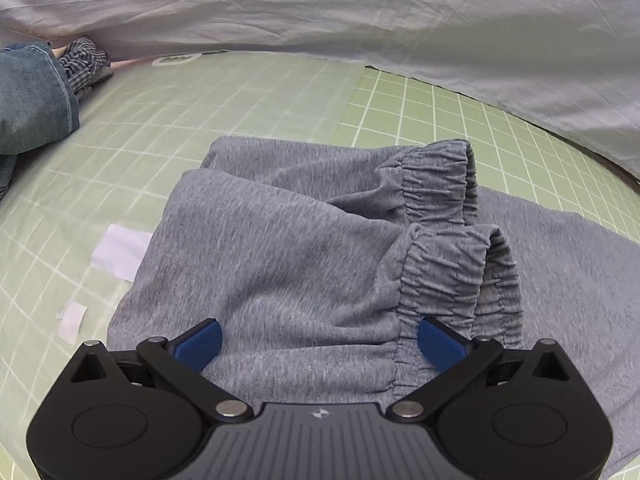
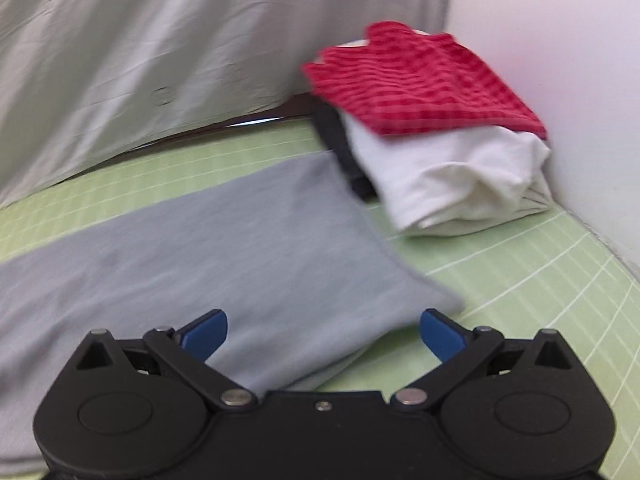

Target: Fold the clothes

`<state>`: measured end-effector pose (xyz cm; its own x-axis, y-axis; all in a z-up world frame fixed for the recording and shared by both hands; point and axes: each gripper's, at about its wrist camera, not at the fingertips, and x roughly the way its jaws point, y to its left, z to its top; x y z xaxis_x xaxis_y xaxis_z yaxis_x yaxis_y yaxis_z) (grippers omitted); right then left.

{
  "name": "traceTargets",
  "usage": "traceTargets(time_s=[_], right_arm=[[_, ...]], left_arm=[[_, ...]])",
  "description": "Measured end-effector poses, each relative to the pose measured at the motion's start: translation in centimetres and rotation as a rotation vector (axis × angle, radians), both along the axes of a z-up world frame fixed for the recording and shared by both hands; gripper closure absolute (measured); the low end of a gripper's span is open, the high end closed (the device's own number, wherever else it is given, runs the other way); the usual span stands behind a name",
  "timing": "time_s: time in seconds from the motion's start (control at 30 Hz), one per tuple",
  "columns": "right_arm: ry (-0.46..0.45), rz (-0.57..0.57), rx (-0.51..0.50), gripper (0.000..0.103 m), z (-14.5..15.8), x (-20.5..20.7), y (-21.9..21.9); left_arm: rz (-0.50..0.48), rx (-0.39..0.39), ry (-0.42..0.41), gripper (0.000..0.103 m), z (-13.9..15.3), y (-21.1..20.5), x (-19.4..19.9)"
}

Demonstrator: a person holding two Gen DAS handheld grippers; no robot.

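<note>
Grey sweatpants [image 1: 280, 248] lie on the green grid mat [image 1: 440, 112], legs folded over so the two elastic cuffs [image 1: 440, 280] rest on top. My left gripper [image 1: 318, 340] is open, its blue pads [image 1: 200, 340] either side of the near leg by the cuff, gripping nothing. In the right wrist view the other end of the grey sweatpants [image 2: 224, 240] lies flat on the mat [image 2: 520, 264]. My right gripper [image 2: 324, 334] is open just above the near corner of the cloth. That view is blurred.
A stack of folded clothes, red checked [image 2: 420, 84] on white [image 2: 460, 184] on a dark piece, stands at the back right against a wall. A pale sheet with carrot prints [image 1: 360, 12] hangs behind. Jeans [image 1: 32, 96] and a checked garment [image 1: 84, 64] lie far left. White tape pieces [image 1: 120, 252] mark the mat.
</note>
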<state>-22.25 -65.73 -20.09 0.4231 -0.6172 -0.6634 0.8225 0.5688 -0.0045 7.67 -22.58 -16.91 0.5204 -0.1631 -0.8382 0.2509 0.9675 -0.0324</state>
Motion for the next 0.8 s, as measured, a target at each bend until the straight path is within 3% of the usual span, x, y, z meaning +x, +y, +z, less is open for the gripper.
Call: traceTargets(time_s=[0.23, 0.57, 0.73, 0.8], right_arm=[[-0.021, 0.023, 0.072, 0.000, -2.0, 0.8, -5.8], [-0.034, 0.022, 0.011, 0.000, -2.9, 4.3, -7.2], [-0.007, 0.211, 0.023, 0.000, -2.5, 5.7, -5.3], [-0.004, 0.245, 0.029, 0.014, -2.1, 6.0, -4.6]], left_arm=[[-0.012, 0.014, 0.027, 0.000, -0.1, -0.1, 0.5], [-0.014, 0.029, 0.063, 0.000, 0.0, -0.3, 1.0], [-0.010, 0.029, 0.060, 0.000, -0.1, -0.3, 1.0], [-0.008, 0.029, 0.056, 0.000, -0.1, -0.3, 0.9]])
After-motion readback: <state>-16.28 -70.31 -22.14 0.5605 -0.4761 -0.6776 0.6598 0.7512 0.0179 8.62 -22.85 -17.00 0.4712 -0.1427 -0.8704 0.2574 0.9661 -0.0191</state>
